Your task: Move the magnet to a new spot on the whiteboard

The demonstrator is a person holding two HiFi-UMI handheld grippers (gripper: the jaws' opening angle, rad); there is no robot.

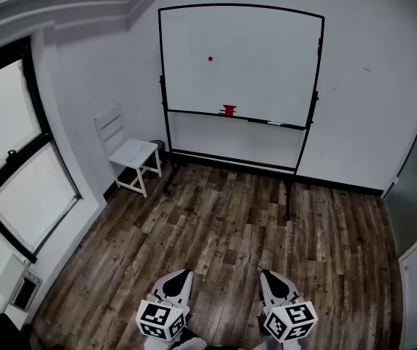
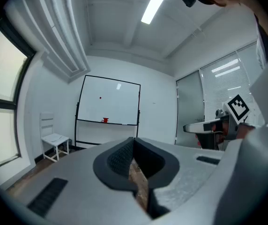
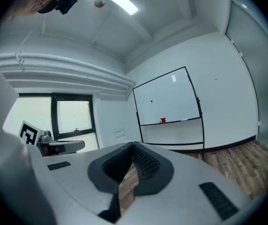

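Even, bright light from a ceiling strip and window; fisheye distortion, dark vignetted corners.

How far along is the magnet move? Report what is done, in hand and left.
Done: nothing visible. The red magnet sits on the whiteboard, with no tool near it.
In hand: nothing. The left tool and right tool are both shut and empty, held low over the wooden floor, far from the board.
Left: cross the room, grip the magnet and set it at a new spot.
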